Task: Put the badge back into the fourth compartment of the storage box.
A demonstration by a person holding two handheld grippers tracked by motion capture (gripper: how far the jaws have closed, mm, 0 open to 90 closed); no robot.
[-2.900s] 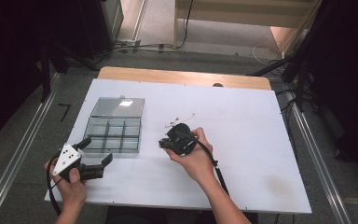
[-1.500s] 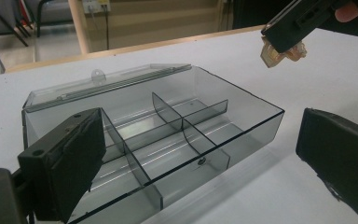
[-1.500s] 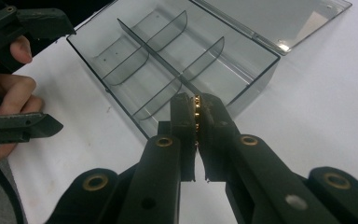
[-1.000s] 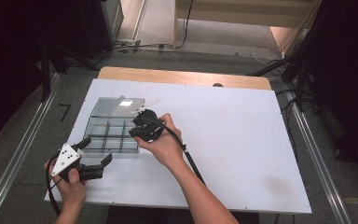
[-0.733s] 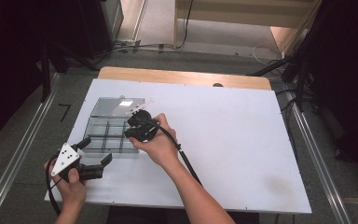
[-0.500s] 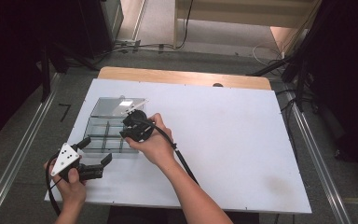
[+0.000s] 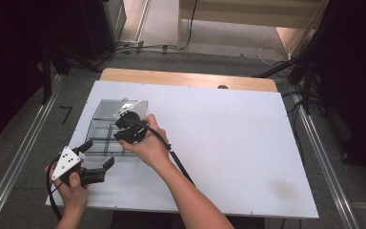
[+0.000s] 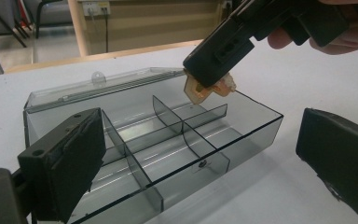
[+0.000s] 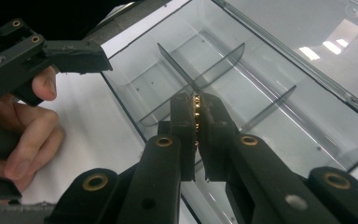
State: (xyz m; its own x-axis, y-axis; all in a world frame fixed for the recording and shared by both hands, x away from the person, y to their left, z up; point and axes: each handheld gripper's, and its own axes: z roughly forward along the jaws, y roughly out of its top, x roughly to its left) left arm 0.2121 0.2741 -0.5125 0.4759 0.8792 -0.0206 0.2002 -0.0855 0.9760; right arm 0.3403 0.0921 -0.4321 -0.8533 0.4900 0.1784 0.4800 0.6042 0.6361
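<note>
Nearest, left gripper [image 7: 97, 160] parked wide open at the near edge of the smoky compartment box [image 8: 242, 133], holding nothing. Further in, right gripper [image 9: 196, 109] clamped on a small gold-coloured part [image 9: 196, 106], hanging just above the central divider [image 9: 177, 70]. Empty cells directly below, so straight down, whichever side.

The small brass-coloured thing [image 9: 196, 112] sits mostly hidden between the closed pads of the right gripper [image 9: 196, 105]; its kind cannot be told. The divided box [image 8: 158, 149] near it is cut by the left gripper view's bottom edge.
</note>
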